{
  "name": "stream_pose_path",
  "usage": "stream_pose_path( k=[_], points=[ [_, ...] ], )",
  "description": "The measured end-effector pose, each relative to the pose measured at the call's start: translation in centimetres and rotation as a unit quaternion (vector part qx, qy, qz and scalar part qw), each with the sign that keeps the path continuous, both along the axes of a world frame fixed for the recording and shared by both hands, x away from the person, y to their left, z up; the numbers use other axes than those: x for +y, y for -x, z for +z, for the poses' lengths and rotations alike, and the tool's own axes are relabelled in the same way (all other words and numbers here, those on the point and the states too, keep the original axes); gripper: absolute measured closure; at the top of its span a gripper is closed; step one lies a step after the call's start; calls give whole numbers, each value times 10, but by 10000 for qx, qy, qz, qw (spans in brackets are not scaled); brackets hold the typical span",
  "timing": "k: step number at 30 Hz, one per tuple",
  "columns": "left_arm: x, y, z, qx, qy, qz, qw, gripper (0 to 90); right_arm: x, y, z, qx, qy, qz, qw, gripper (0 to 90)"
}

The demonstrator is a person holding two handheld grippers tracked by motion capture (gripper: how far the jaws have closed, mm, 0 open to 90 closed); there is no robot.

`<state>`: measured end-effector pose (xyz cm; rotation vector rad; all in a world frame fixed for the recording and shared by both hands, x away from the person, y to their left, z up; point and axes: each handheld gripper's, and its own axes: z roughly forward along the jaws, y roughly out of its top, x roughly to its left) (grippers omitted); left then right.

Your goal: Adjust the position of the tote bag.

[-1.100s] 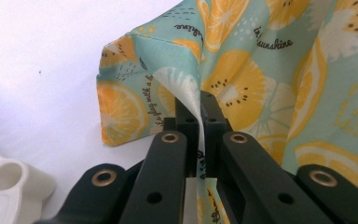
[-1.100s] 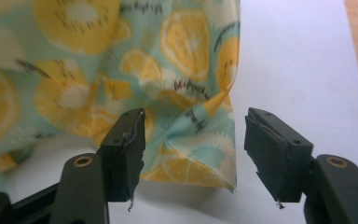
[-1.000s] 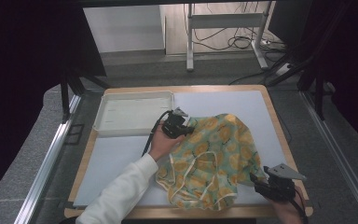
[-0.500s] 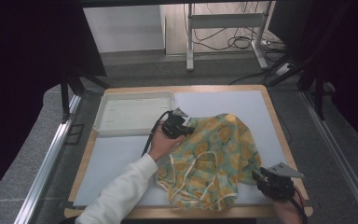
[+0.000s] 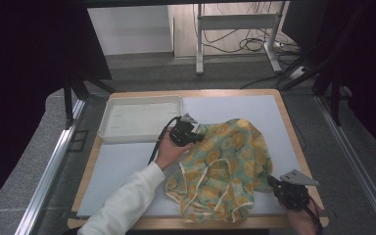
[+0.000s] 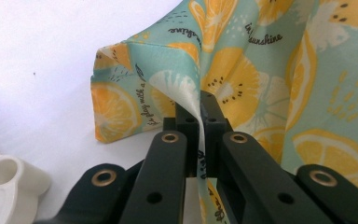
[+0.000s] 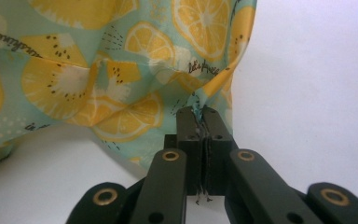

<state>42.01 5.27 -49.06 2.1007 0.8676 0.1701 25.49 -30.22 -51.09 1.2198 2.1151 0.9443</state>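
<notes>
**2 grippers pinch opposite edges of a lemon-print cloth**

A mint-green fabric cloth printed with yellow lemon slices lies rumpled on the pale blue-grey mat that covers the wooden-edged table, spread across the mat's right half and reaching almost to its near edge. A cream cord or trim runs through its folds on the near side.

The left gripper, held by a hand in a white sleeve, sits at the cloth's far-left corner. In the left gripper view its 2 black jaws are pressed together with a fold of the fabric clamped between them, the cloth rising upright from the pinch.

The right gripper is at the near-right corner of the mat, beside the cloth's right edge. In the right gripper view its jaws are closed on a frayed hem of the fabric, loose threads hanging below the pads.

A shallow white rectangular plastic tray rests at the mat's far-left corner, just beside the left gripper.
</notes>
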Motion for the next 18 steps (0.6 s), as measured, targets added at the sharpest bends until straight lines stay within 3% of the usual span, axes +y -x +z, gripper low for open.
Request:
stream_pose_path(
  k=[18],
  points=[
    [13,14,-3,83,105,-47,9999,896,-12,-9,5,-241,-34,-199,9995,883]
  ],
)
